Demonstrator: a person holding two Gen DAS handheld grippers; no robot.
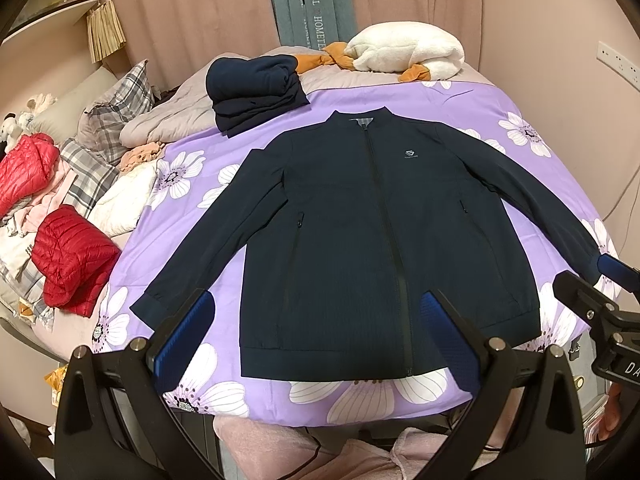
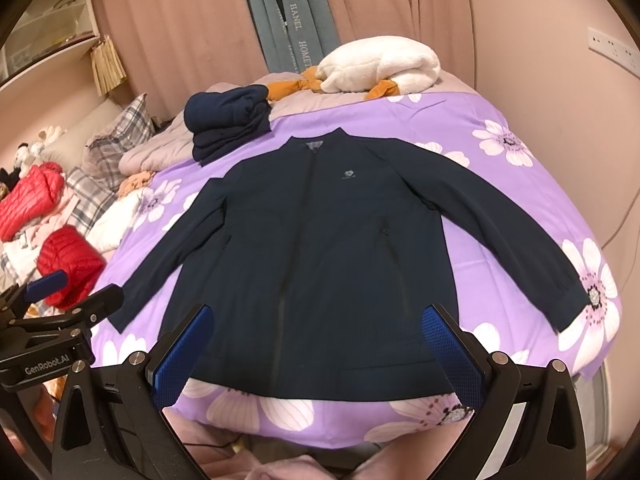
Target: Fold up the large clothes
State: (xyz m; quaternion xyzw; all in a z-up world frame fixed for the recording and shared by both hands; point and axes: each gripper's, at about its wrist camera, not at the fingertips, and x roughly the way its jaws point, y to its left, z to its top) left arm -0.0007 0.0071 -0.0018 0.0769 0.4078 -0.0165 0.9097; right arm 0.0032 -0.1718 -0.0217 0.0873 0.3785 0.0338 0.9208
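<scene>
The bed (image 1: pixel 500 108) is big and covered by a purple sheet with white flowers. The jacket (image 1: pixel 372 240) lies flat on it, front side up and zipped shut, with the collar at the far end and the hem near the person. Both sleeves are spread out to the sides.

The jacket looks thin, soft and light. It will bend and flop when lifted, and the smooth cloth may slip, so the bite should be firm. Good places to hold are the thick parts: a cuff, the hem band or a shoulder. The left cuff (image 1: pixel 150 308) lies just beside the left claw. The right cuff (image 2: pixel 572 312) lies close to the bed's right edge, so it could slide off if pushed.

There is open sheet on both sides of the jacket body, enough to fold the sleeves in. On the left the room is small. A red coat (image 1: pixel 72 268) and a heap of bedding sit there. A folded dark pile (image 1: pixel 256 92) sits just past the collar, near the left shoulder, and a white blanket (image 1: pixel 408 52) lies farther back.

The left claw (image 1: pixel 316 320) is wide open and holds nothing. It hangs above the hem. The right claw (image 2: pixel 316 332) is wide open too, empty, above the hem.
</scene>
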